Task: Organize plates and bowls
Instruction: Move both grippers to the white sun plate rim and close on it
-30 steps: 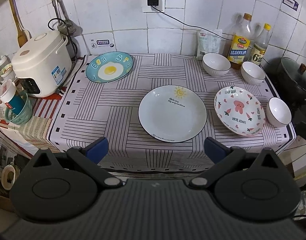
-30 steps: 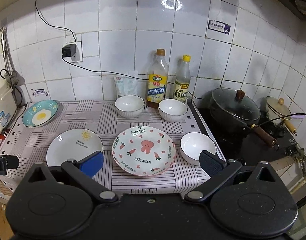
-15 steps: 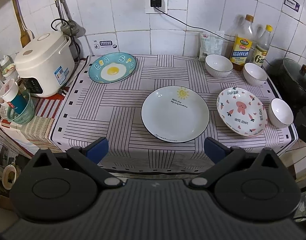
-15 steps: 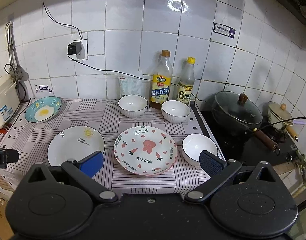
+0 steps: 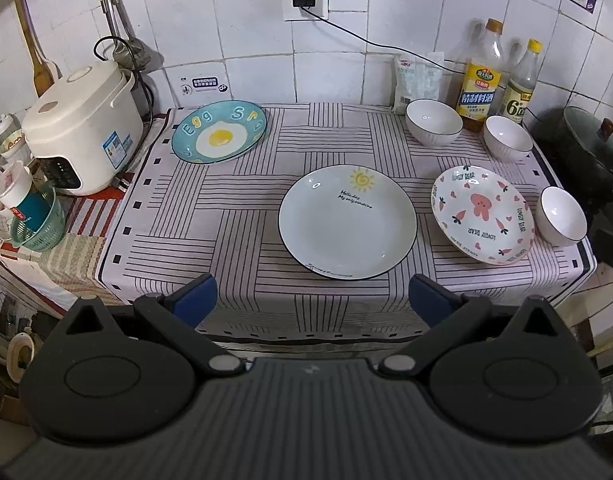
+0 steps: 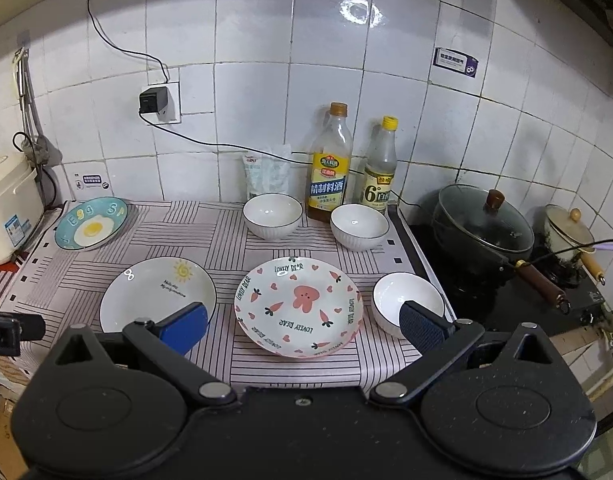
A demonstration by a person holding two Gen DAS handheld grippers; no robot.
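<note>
- the left gripper (image 5: 312, 296) hung in front of the counter's near edge with its blue-padded jaws spread wide and nothing between them.
- the right gripper (image 6: 302, 322) was likewise spread apart and empty, held low over the front of the striped cloth (image 6: 226, 232).
- straight ahead of the left gripper lay the white sun plate (image 5: 347, 222), flat on the cloth.
- the pink rabbit plate (image 6: 298, 306) sat between the right gripper's fingers in view, just right of the sun plate and apart from it.
- a small white bowl (image 6: 406, 300) stood just beside the rabbit plate's right rim, near the cloth's edge.
- two more white bowls (image 6: 272, 216) (image 6: 359, 226) stood at the back, in front of two bottles (image 6: 330, 164).
- the blue egg plate (image 5: 219, 131) lay at the far left corner, near a white rice cooker (image 5: 82, 128).
- a lidded dark pan (image 6: 482, 226) sat on the stove to the right.
</note>
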